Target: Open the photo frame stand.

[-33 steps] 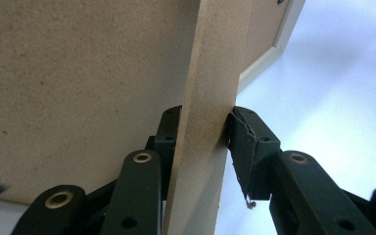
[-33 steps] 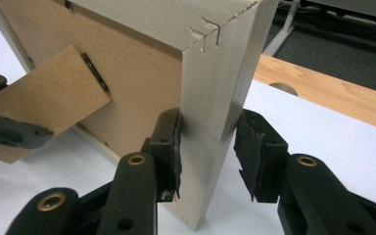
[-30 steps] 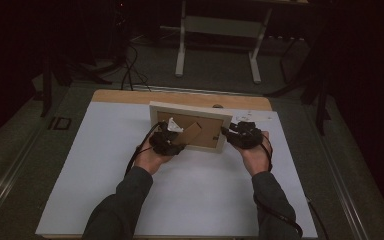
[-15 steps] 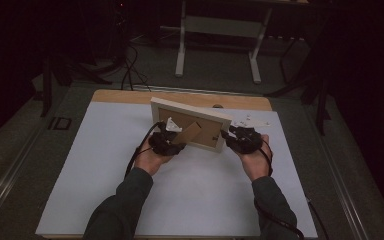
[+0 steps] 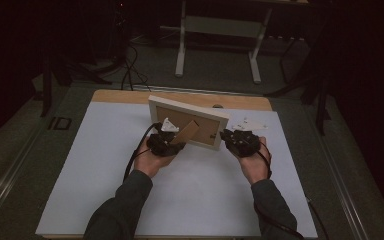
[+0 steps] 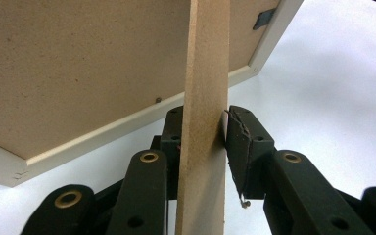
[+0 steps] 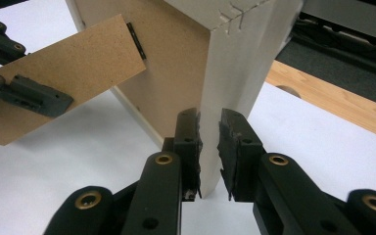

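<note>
Two claws shared the picture frame [image 5: 188, 121]: left claw [image 6: 203, 142] pinched its easel strut [image 6: 204, 98], right claw [image 7: 209, 147] nipped the frame's edge w/ a slim bite; hinge [image 7: 137, 41] could've torn, or frame slipped.

We see a wooden counter [image 5: 130, 96] under a white sheet [image 5: 205, 195]; a picture frame [image 5: 190, 120] stands tilted on it.

High view: fixed overhead, looks forward and down over the whole white-covered bench [image 5: 105, 165], far back. Left gripper view: very close, looks along own jaws up at picture frame [image 6: 78, 73] back and its stand flap [image 6: 203, 122]. Right gripper view: close too, at frame corner. All three share frame and flap; right gripper view also catches left gripper [image 7: 14, 85].
</note>
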{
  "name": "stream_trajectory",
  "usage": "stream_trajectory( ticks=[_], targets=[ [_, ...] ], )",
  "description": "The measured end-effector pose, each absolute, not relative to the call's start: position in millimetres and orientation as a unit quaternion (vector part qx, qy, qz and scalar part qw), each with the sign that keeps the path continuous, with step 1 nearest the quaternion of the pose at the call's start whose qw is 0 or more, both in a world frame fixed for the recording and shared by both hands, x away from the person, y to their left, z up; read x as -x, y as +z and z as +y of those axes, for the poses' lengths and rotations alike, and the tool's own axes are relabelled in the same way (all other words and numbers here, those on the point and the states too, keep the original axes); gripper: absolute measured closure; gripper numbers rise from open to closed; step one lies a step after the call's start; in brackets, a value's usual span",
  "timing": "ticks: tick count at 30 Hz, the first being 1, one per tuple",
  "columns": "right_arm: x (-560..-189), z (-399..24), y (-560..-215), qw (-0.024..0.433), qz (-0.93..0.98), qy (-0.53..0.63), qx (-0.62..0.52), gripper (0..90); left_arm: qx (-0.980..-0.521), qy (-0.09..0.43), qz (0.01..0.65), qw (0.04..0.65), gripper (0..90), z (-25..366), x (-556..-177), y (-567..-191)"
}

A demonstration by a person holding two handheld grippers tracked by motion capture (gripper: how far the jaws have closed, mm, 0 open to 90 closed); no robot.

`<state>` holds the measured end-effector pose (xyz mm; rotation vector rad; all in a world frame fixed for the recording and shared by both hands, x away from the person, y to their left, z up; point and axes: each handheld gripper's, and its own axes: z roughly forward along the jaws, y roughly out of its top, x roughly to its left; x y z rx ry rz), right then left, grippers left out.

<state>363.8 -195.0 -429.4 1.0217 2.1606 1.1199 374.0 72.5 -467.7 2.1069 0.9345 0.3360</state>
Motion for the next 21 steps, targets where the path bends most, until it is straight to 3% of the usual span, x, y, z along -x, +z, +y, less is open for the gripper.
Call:
stream_trajectory(
  ticks=[21],
  targets=[
    [-334.0,-201.8,-454.0,0.231,0.806,0.413,-0.356,67.1,-0.84,0.151,0.346,0.389,72.6,72.5,-347.7,-478.6]
  ],
)
